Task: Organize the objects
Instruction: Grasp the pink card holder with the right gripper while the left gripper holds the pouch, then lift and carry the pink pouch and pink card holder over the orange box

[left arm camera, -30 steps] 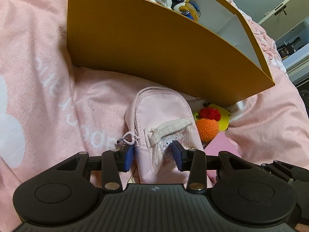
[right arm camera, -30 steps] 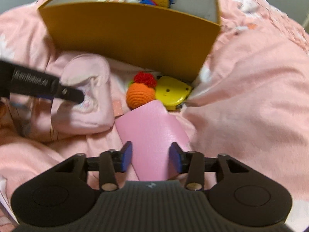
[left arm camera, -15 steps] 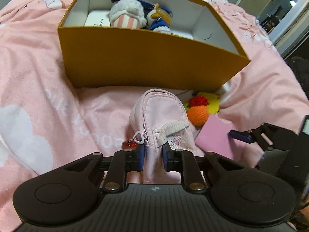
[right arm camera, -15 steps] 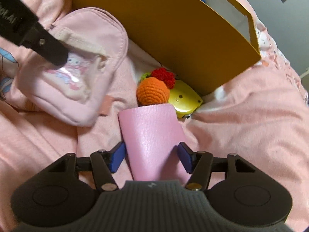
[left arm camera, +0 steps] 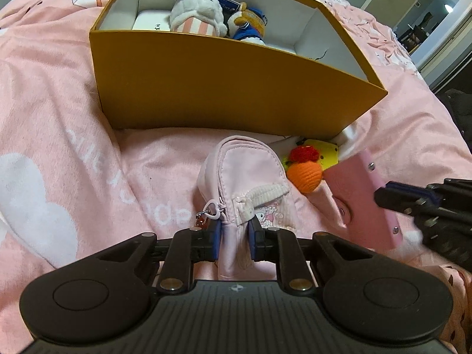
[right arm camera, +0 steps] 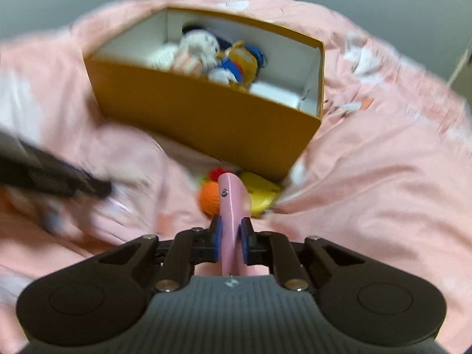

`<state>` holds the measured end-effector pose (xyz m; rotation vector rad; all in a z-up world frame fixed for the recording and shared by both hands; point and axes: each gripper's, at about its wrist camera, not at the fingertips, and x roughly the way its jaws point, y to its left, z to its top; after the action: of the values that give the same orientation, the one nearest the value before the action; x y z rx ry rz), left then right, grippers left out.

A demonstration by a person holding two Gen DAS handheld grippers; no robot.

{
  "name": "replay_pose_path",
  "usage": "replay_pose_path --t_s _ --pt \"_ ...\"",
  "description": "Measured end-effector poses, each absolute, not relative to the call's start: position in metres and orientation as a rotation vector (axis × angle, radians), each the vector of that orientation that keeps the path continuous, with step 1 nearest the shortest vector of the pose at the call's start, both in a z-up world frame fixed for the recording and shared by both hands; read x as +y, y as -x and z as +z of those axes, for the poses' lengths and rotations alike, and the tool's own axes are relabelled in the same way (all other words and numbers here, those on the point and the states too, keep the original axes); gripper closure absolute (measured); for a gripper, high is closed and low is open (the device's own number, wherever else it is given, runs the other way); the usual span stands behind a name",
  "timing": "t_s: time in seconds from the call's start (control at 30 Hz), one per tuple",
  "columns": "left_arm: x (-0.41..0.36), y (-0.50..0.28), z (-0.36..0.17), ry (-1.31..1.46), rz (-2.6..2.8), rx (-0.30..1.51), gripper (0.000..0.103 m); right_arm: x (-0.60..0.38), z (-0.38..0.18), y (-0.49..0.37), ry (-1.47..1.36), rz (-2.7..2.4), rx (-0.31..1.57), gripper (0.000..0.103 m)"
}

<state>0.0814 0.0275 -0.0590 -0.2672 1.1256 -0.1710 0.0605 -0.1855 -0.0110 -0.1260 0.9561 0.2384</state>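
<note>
So left gripper [left arm camera: 234, 243] jaws are pinching the pink mini backpack [left arm camera: 244, 183] mid-frame, right gripper [right arm camera: 230, 237] jaws clamping the pink wallet [right arm camera: 231, 206], orange box [left arm camera: 224, 88] sitting above.

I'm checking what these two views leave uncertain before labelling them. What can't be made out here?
- Box floor: in the left wrist view its near wall hides most of it.
- Yellow object: half hidden by the crochet orange and the box corner.
- Pink pouch bottom: hidden behind the left tongs.
- Pink case: edge-on in the right tongs, face unseen.
- Left side of the right wrist view: motion blur.
</note>
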Motion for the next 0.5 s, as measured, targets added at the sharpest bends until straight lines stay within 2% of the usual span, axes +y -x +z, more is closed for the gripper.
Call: replay_pose_path --t_s 0.17,0.33,0.43,0.5 --pt "0.027 -0.082 -0.059 0.270 -0.174 1.126 0.083 -0.214 -0.028 -0.078 -0.109 0.216 1.057 0.090" --pt "0.028 -0.086 -0.062 0.278 -0.162 1.133 0.080 -0.234 -0.046 -0.095 -0.150 0.169 1.108 0.090" --pt "0.028 -0.089 -0.064 0.283 -0.143 1.131 0.075 -0.236 -0.051 -0.101 -0.119 0.156 1.125 0.085" --pt "0.028 -0.091 -0.066 0.286 -0.131 1.137 0.071 -0.238 -0.055 -0.105 -0.113 0.164 1.134 0.077"
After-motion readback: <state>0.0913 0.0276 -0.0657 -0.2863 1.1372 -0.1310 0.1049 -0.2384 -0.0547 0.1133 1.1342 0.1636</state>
